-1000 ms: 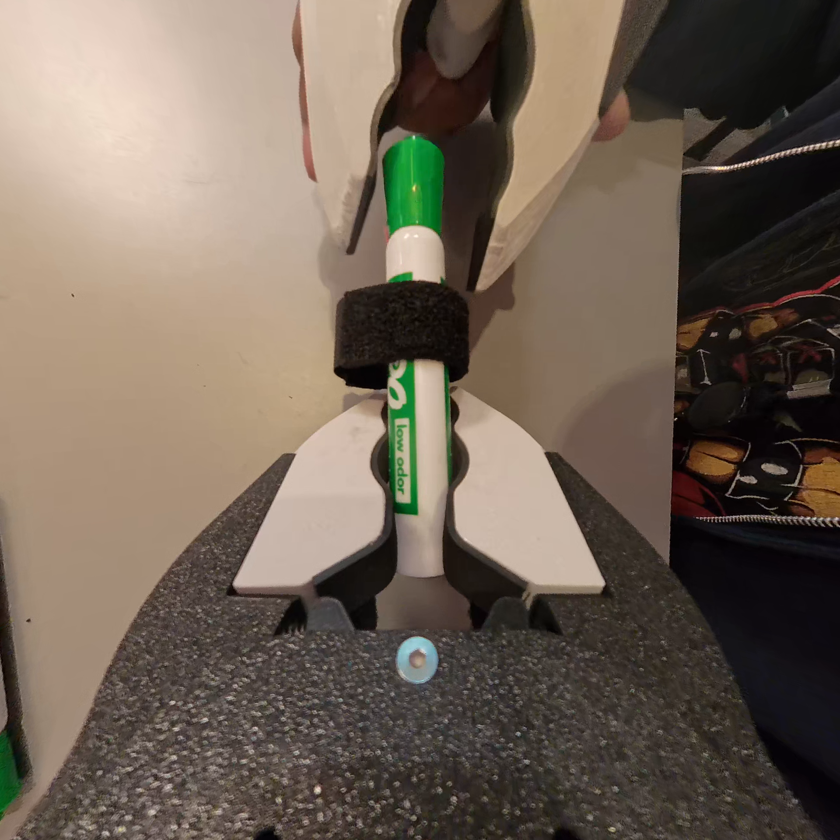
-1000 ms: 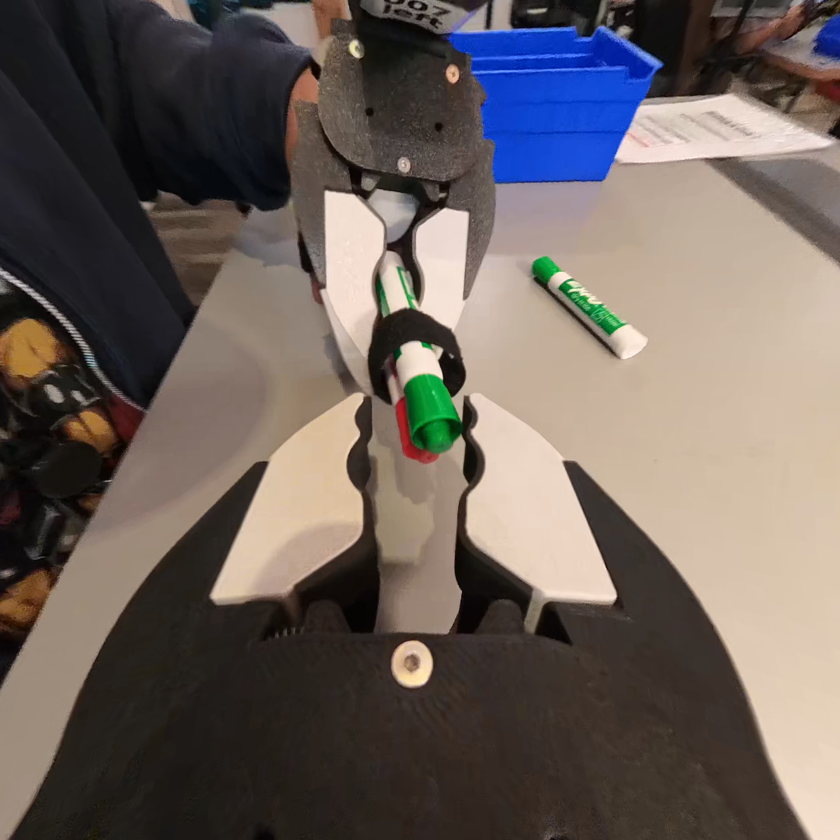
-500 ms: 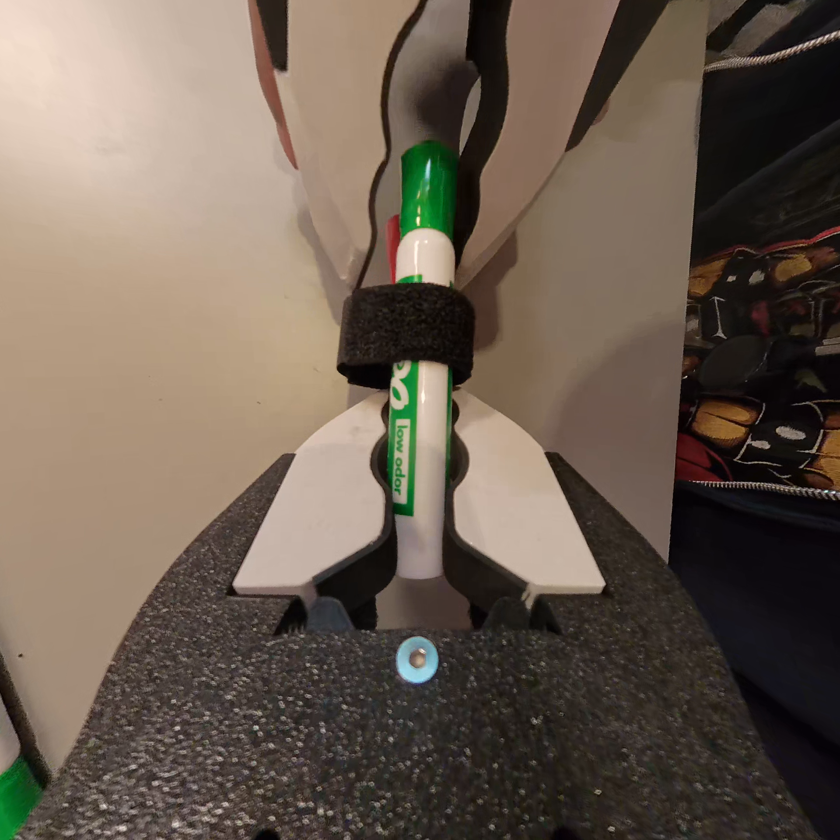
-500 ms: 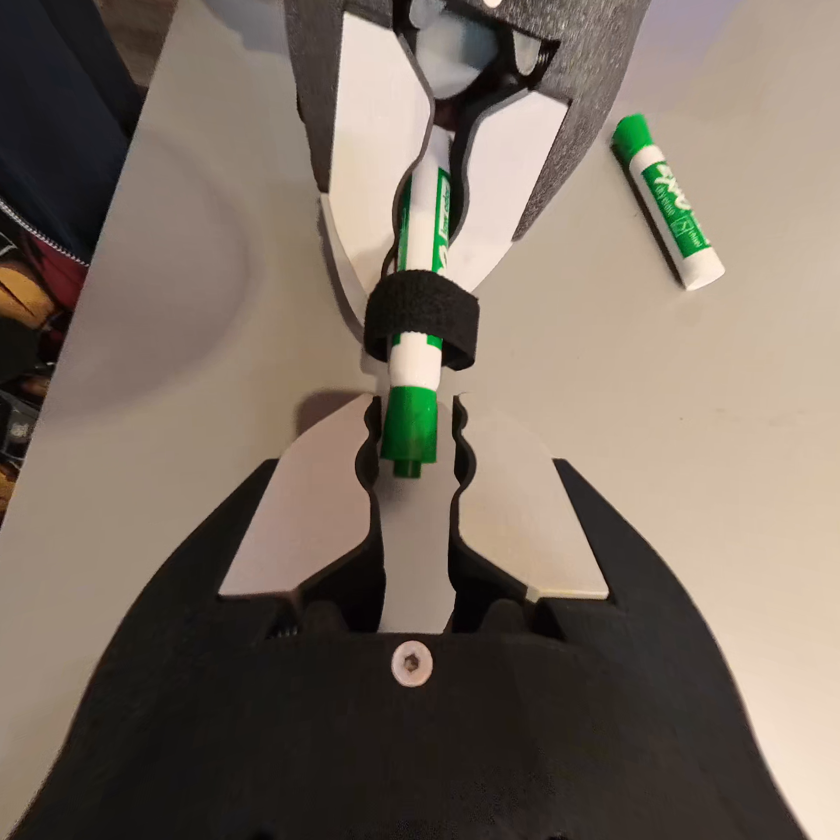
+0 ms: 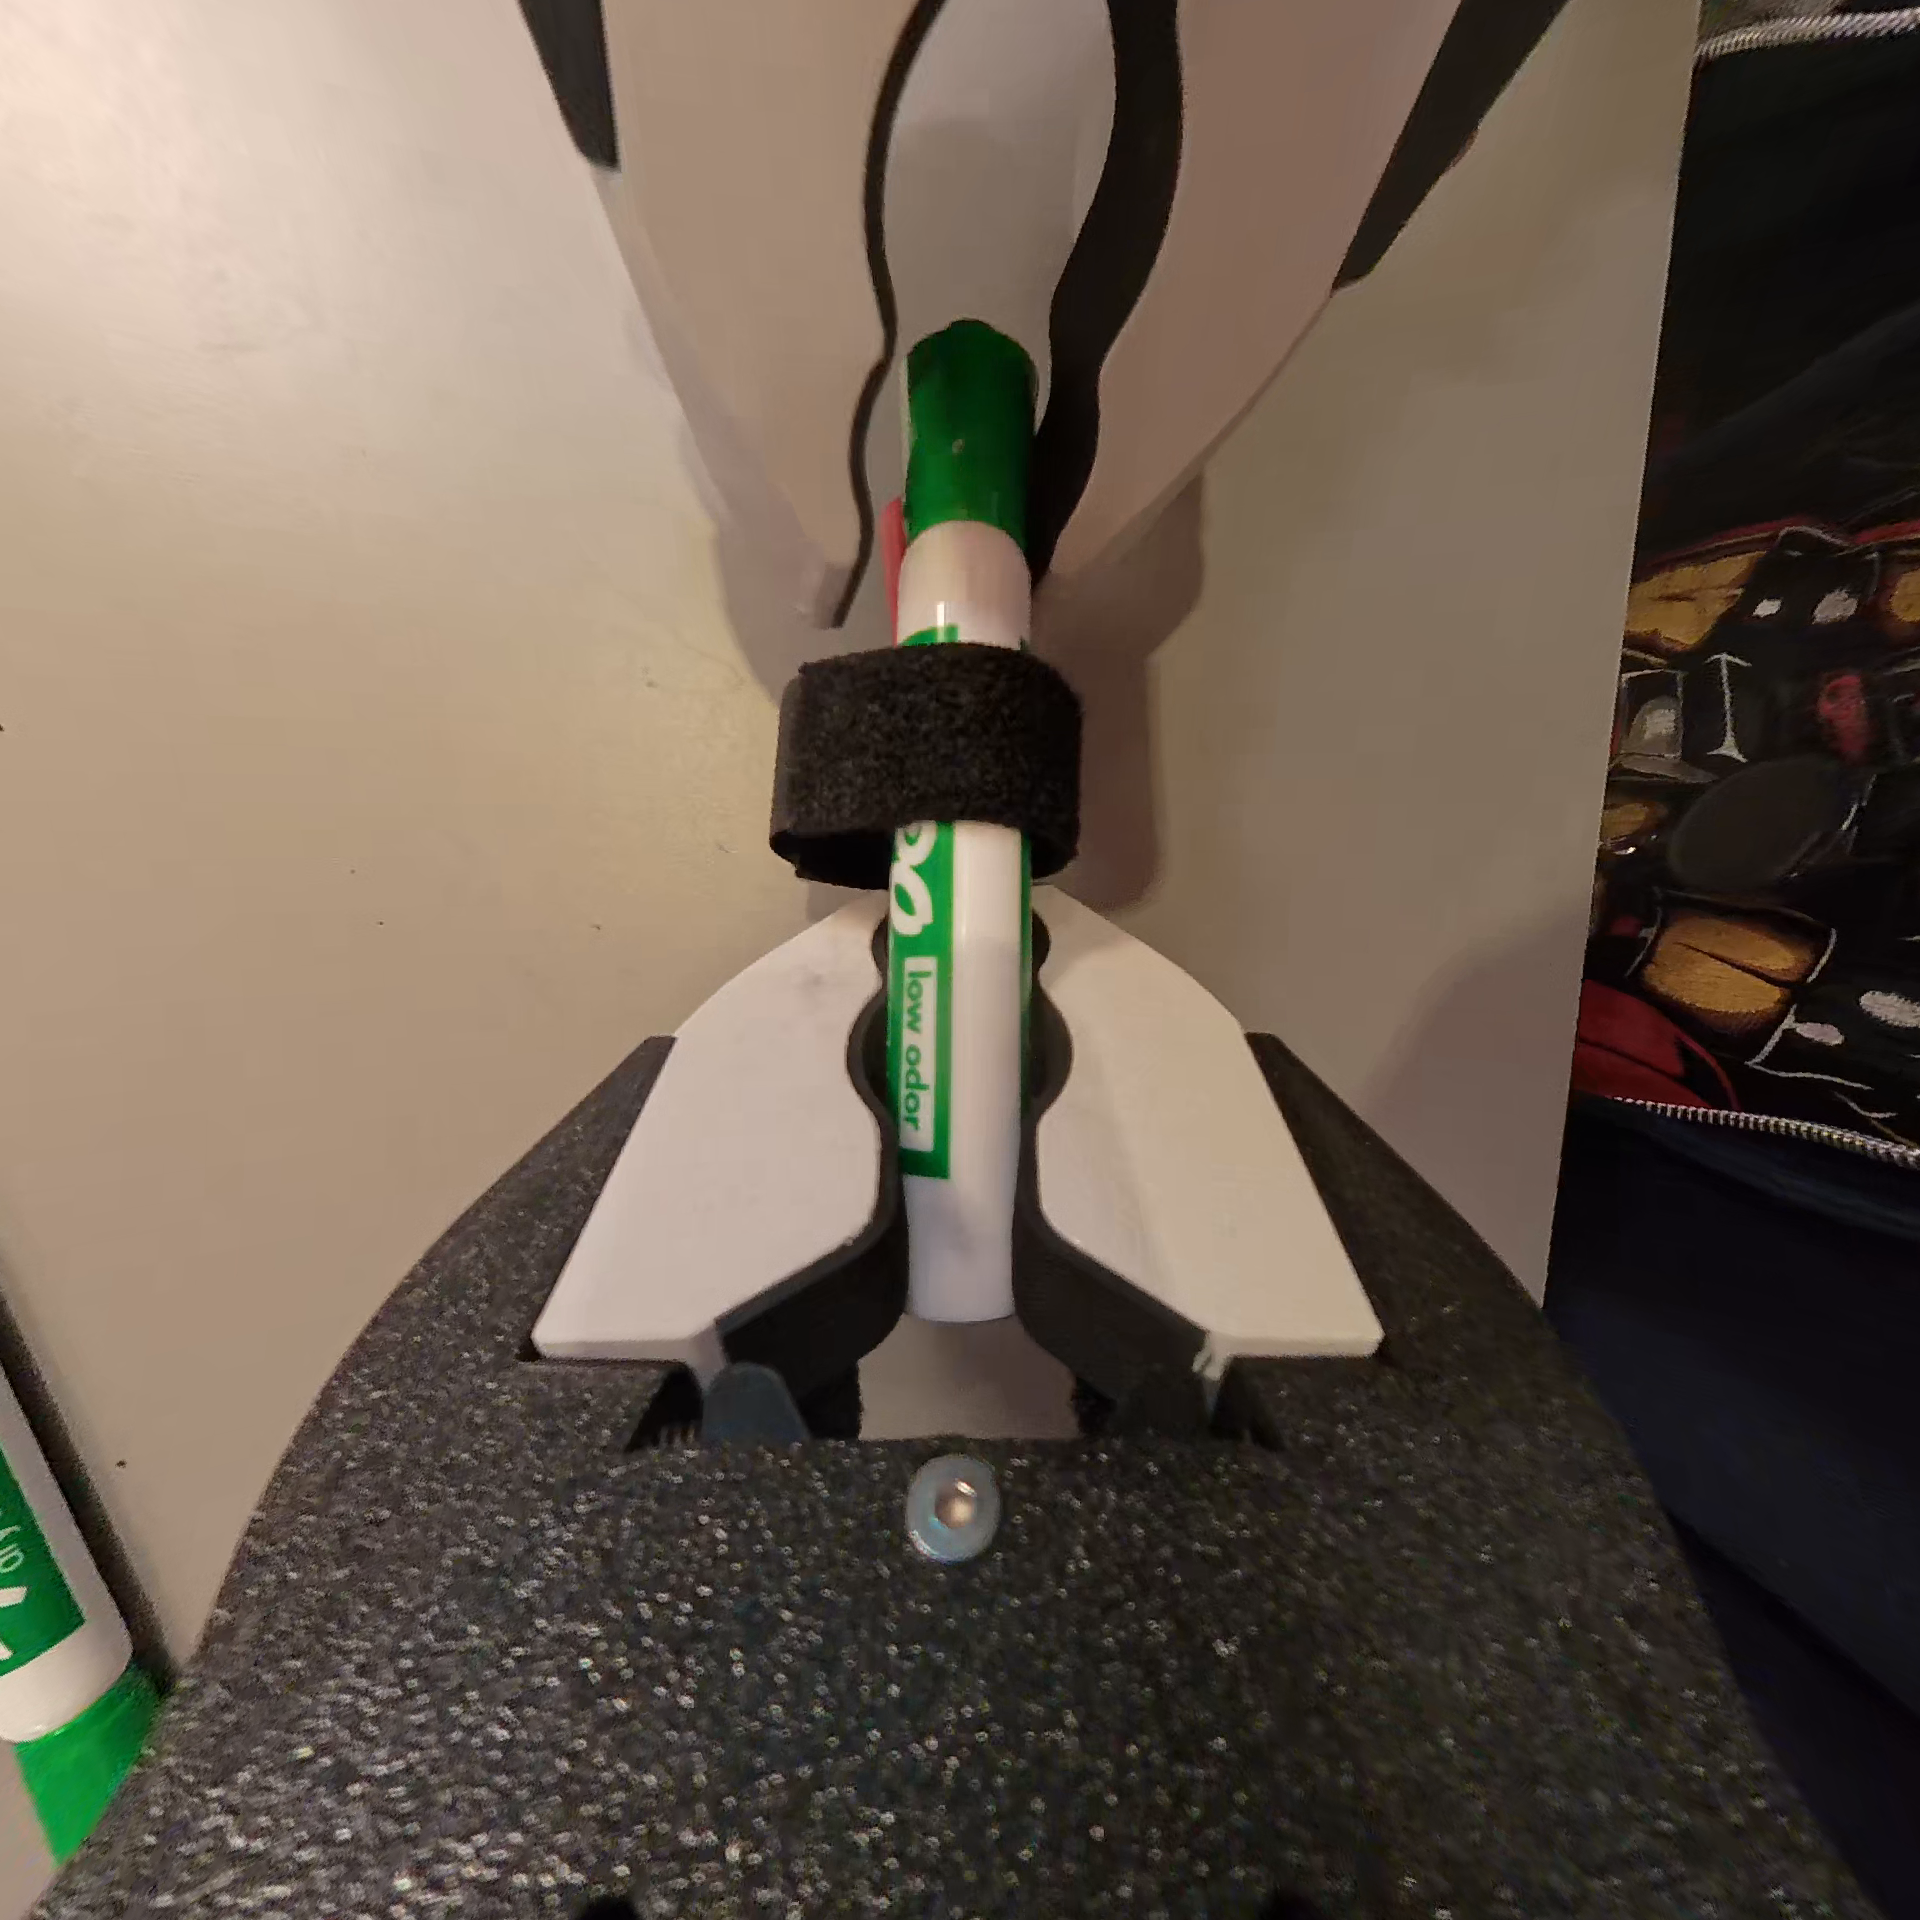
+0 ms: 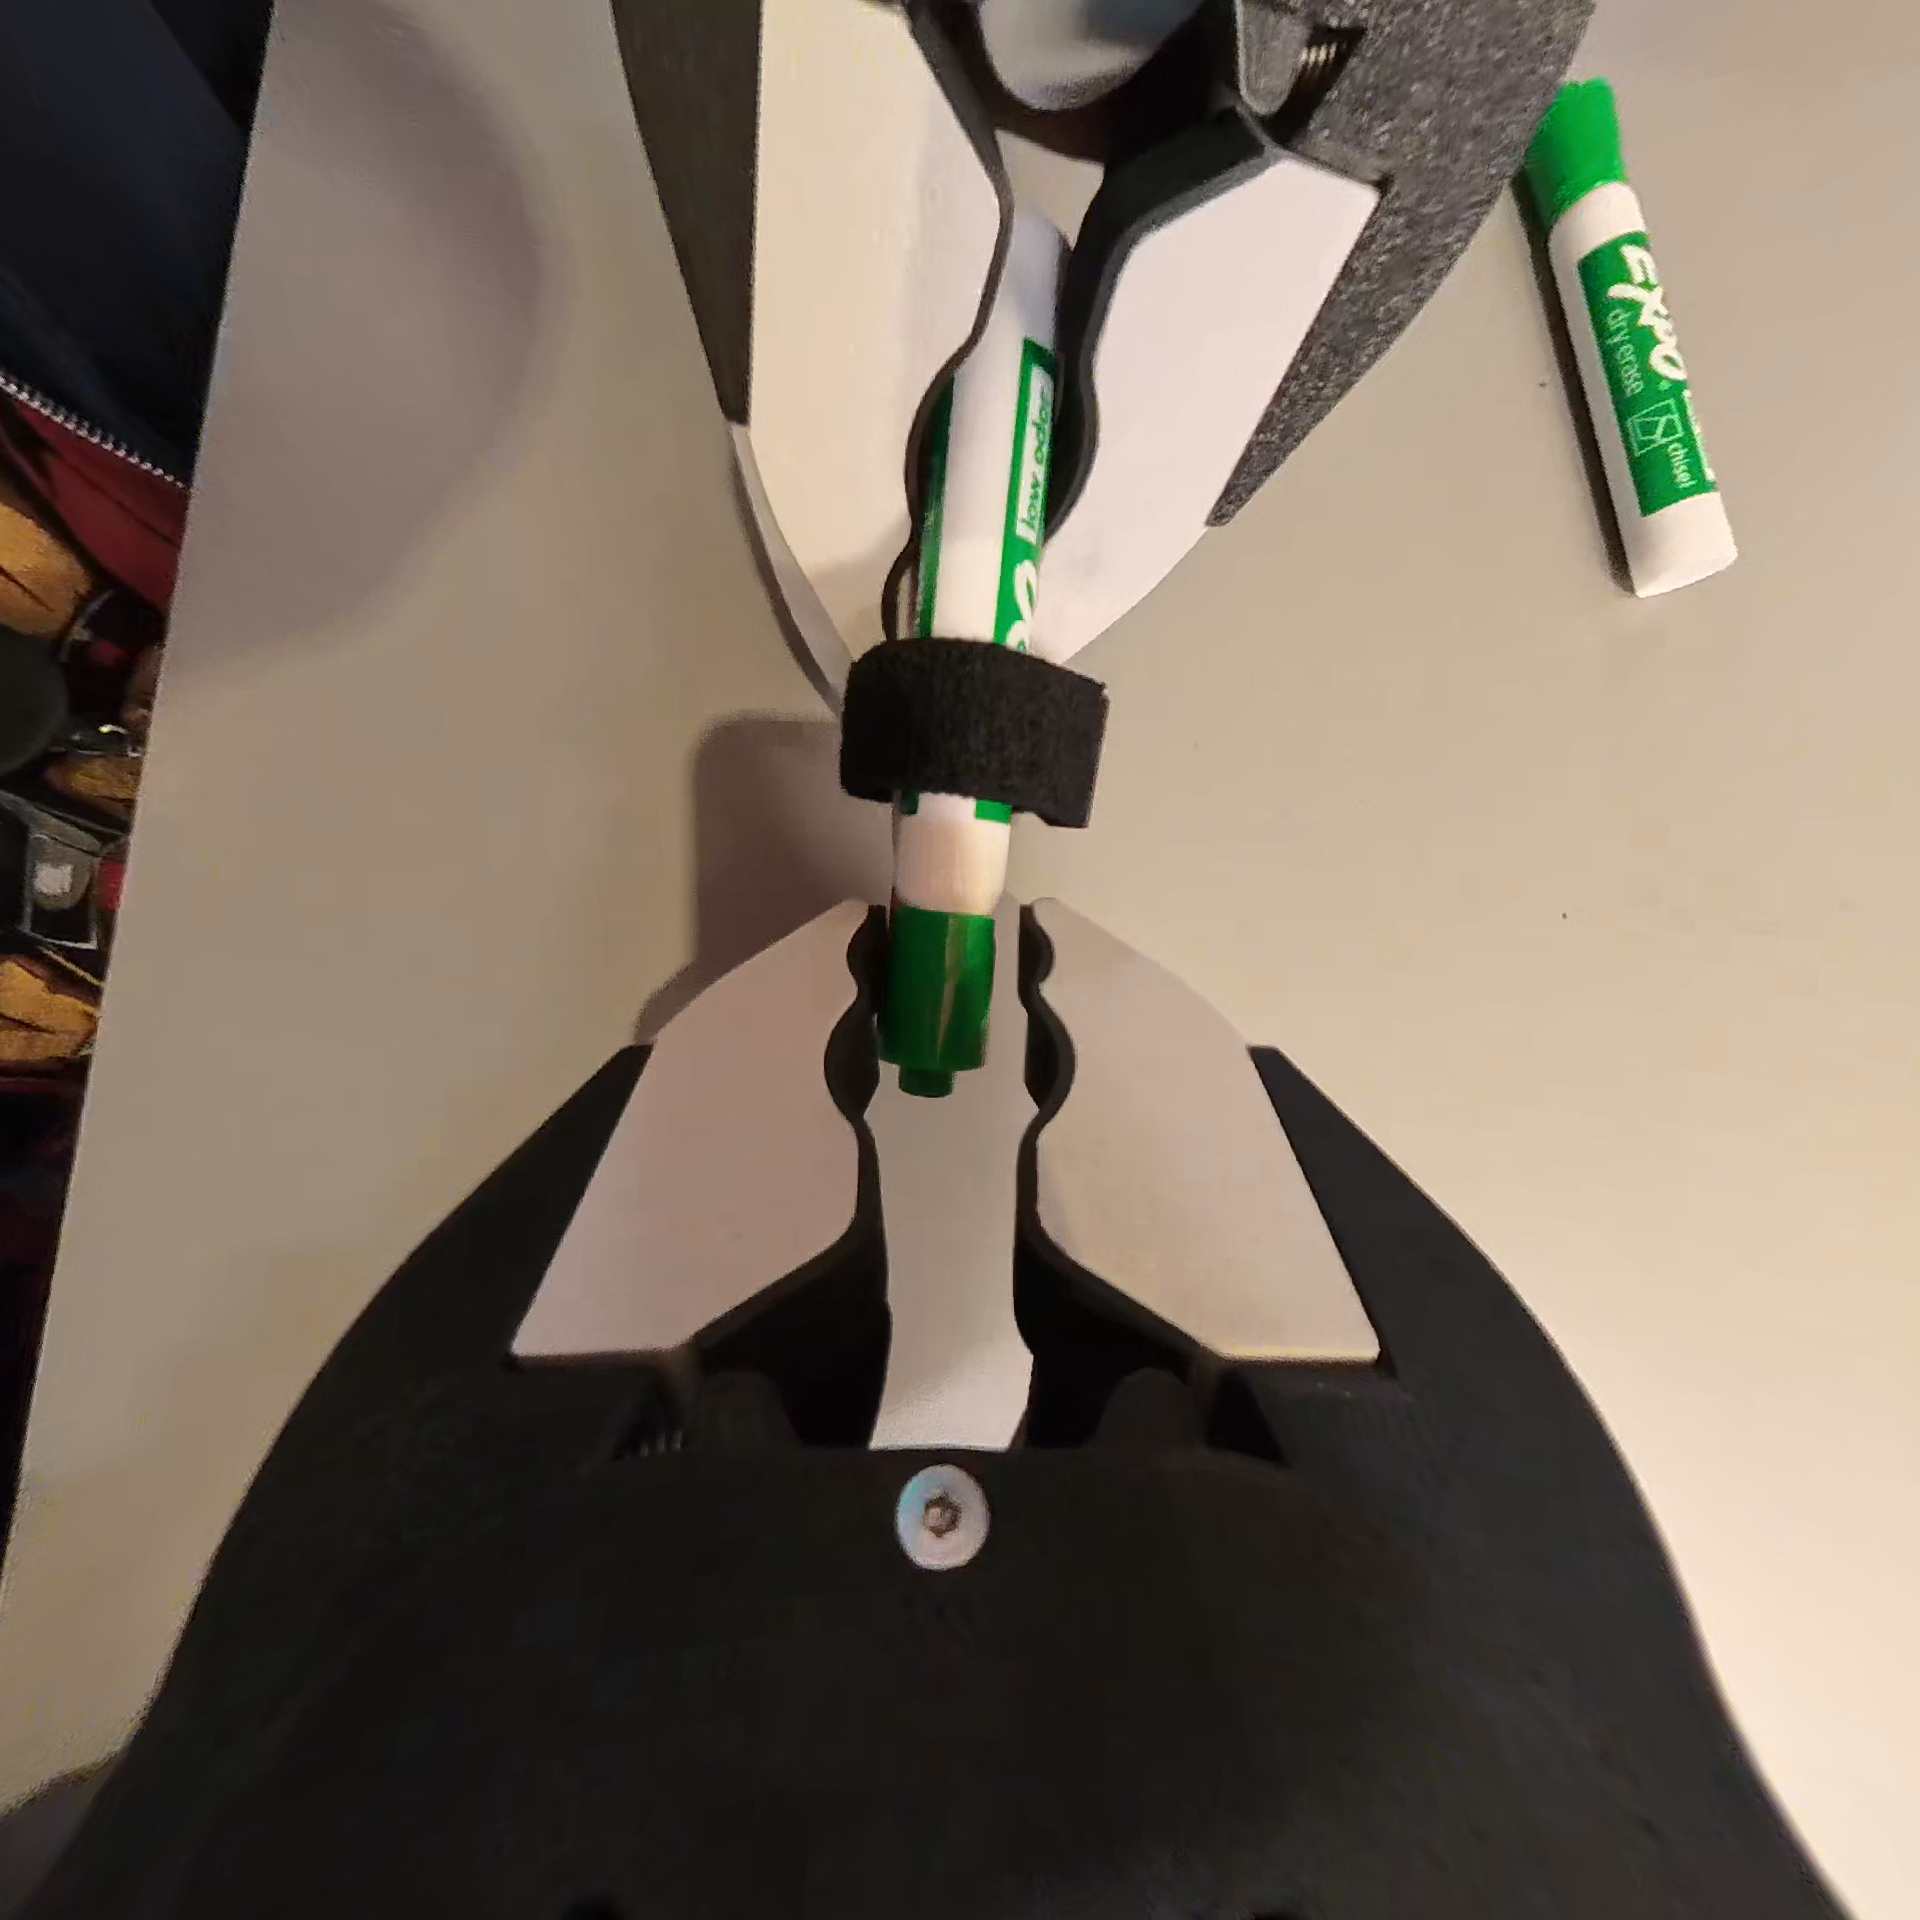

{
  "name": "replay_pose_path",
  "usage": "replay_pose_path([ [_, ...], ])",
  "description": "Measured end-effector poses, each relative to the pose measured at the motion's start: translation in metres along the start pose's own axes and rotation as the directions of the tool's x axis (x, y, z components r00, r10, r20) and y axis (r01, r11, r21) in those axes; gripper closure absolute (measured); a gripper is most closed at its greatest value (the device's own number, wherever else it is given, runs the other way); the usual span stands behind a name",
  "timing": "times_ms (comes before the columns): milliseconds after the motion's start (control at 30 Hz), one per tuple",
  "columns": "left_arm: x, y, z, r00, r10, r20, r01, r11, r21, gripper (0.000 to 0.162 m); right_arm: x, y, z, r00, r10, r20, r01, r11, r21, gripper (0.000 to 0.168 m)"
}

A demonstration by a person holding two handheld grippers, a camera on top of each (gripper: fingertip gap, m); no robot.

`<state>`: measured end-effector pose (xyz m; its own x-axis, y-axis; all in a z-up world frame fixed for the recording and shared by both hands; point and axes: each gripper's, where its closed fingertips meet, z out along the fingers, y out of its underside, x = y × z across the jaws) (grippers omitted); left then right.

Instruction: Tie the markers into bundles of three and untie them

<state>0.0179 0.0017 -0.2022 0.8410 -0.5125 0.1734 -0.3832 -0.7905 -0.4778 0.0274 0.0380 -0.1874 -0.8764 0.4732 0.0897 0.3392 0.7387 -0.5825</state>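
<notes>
Left claw (image 5: 961, 935) is clenched on the white barrel of the green marker (image 5: 961, 1091), whose long axis runs straight out along the claw's fingers toward the right claw (image 6: 940, 925). A black hook-and-loop strap (image 5: 925, 769) rings the marker just past the left fingertips. A sliver of red cap (image 5: 890, 551) shows behind the green one, so a red marker is in the strap too; no third is visible.

Right claw faces it head-on, jaws parted. The green cap (image 6: 935, 997) sits in the gap between its fingers with a little space on each side: released, not yet gripping. Right claw looks placed to close on the cap end.

The bundle is held above the pale grey counter (image 6: 1455, 935). A loose green marker (image 6: 1626, 343) lies on the counter, well apart, beside the left claw. A person's dark jacket (image 5: 1766, 623) shows at the counter's edge.
</notes>
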Motion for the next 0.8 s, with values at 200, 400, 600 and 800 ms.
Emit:
replay_pose_path([
  [200,-0.001,0.001,0.0,1.0,0.002,0.016,-0.002,1.0,-0.013,0.143,-0.003,0.001,0.005,1.0,-0.018,0.026,0.019,0.999,-0.042,0.15],
  [400,-0.004,0.001,-0.002,0.999,-0.003,0.033,0.003,1.0,0.001,0.143,0.002,-0.001,0.004,0.999,-0.023,0.023,0.024,0.999,-0.028,0.151],
  [600,-0.007,0.003,-0.003,0.999,-0.001,0.051,0.001,1.0,0.006,0.143,0.008,-0.006,0.001,0.999,-0.047,-0.013,0.047,0.999,0.009,0.151],
  [800,-0.013,0.008,-0.005,0.997,0.002,0.078,-0.002,1.0,-0.009,0.143,0.012,-0.006,0.0,0.999,-0.036,-0.027,0.037,0.998,0.047,0.151],
])
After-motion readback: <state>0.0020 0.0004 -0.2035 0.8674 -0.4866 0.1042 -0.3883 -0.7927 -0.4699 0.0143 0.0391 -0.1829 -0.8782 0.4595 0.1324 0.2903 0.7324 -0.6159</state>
